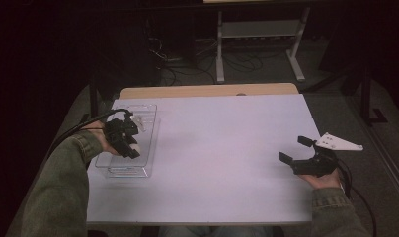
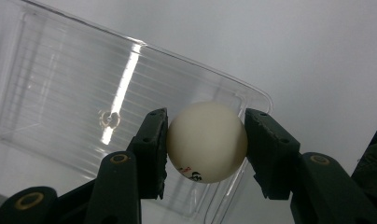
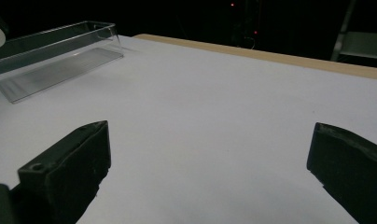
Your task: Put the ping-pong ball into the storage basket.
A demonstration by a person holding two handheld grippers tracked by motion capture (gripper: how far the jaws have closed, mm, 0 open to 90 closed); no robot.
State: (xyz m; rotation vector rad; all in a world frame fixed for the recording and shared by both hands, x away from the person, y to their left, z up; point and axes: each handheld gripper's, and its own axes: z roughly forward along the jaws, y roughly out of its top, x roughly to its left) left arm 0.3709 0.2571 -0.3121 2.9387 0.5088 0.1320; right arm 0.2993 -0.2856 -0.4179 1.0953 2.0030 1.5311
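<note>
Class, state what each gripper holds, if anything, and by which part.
The left gripper clamps a white ball across its middle, over the clear tray. The right gripper holds nothing.

A small red and black printed mark sat low on the white ball (image 2: pixel 206 141), too cropped and blurred to be read; nothing else carried lettering.

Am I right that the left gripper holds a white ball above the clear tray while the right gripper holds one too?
Not quite: the right gripper is open and holds nothing, as the right gripper view shows. The left gripper does hold the white ball above the clear tray.
</note>
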